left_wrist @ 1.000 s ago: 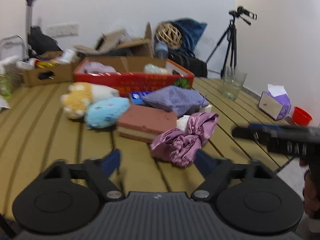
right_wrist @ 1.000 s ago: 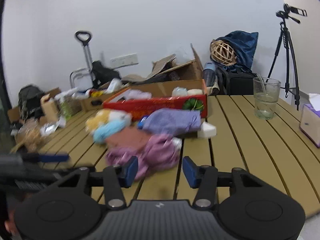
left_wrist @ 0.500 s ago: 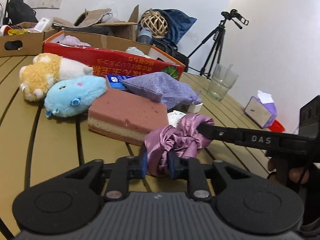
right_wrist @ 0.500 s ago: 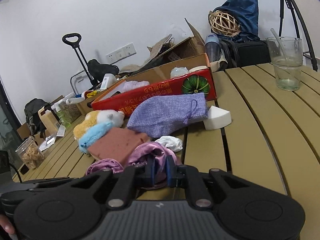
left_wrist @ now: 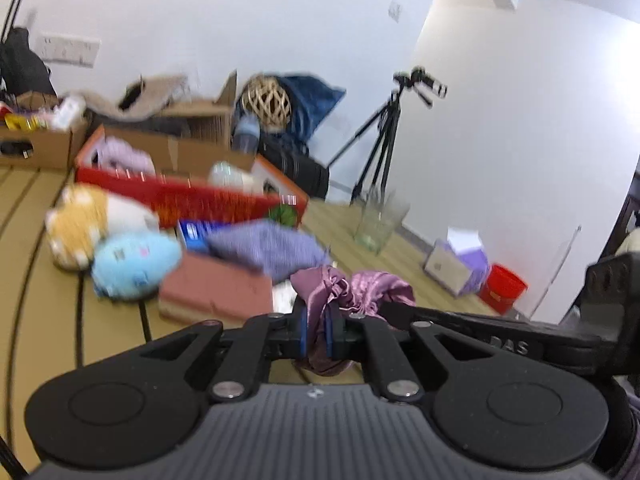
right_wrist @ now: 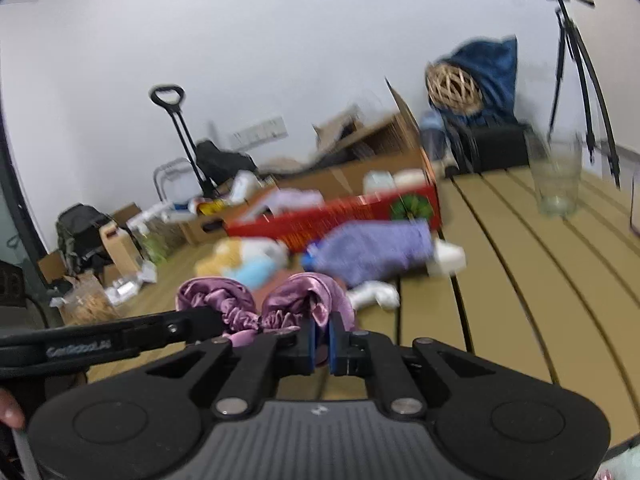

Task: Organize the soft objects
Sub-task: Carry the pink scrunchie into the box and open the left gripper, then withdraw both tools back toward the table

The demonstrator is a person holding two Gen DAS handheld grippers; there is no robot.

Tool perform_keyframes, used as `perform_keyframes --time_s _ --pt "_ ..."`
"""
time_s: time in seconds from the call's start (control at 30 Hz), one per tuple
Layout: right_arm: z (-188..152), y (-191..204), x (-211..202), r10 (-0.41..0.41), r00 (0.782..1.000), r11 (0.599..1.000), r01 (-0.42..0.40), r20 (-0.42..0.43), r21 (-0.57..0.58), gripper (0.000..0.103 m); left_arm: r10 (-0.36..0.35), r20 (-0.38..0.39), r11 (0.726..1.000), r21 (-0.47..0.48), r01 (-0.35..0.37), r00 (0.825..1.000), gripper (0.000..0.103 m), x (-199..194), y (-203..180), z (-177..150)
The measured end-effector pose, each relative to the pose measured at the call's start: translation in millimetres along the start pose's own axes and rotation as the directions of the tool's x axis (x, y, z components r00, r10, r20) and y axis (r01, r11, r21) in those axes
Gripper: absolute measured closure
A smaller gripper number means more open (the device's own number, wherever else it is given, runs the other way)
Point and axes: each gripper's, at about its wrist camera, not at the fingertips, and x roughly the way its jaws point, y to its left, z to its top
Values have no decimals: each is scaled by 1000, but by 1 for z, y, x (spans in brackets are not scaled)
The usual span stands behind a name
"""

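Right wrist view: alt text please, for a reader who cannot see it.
The right claw is shut on a purple satin cloth, with the left claw gripping its other end. Behind, blurred plush toys and a red box sit on a slatted table.

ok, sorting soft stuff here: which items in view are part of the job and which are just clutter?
Job items:
- purple satin cloth, clamped by both the left gripper and right gripper
- blue plush
- orange-and-white plush
- lavender pouch
- pink sponge block
- red box

Lying about:
- drinking glass
- tissue box
- tripod
- red bucket
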Motion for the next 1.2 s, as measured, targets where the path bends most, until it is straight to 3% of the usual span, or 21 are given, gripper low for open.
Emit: perform_keyframes --time_s 0.17,0.33,0.47,0.6,0.67,0.77,0.87,0.97,1.07,1.1,1.13,1.2 --pt "43 25 2 2 999 995 2 44 -102 97 -30 52 999 26 28 998 95 -1 10 48" --pt "111 28 39 60 996 991 -51 68 -123 97 -19 83 999 31 16 996 94 19 42 118" --pt "164 27 100 96 994 992 -91 44 -88 97 23 69 1000 7 -23 997 94 50 79 169" --pt "201 18 184 108 993 994 -109 -44 -12 97 121 16 992 -33 -120 993 94 102 129 207" --pt "208 11 228 111 988 994 -108 -103 34 97 174 -15 983 -53 -174 985 94 126 152 208" --pt "194 8 278 58 982 998 -55 -180 26 96 235 -97 968 -67 -242 967 92 157 181 184" --pt "168 6 310 32 969 999 -29 -244 18 94 277 -129 959 -16 -282 952 84 168 193 164" --pt "148 5 330 18 955 1000 -18 -296 1 90 296 -135 952 -42 -304 946 64 165 204 157" --pt "139 7 332 40 949 999 -41 -314 3 86 289 -98 955 -40 -294 952 44 152 199 159" --pt "140 8 330 35 950 999 -38 -310 -5 78 291 -79 954 -45 -295 953 28 144 196 160" --pt "142 9 326 28 953 999 -34 -301 -14 66 302 -61 951 -54 -306 951 23 136 192 161" --pt "149 13 311 12 963 1000 -18 -268 -19 54 314 -26 947 -55 -315 949 22 120 186 162"
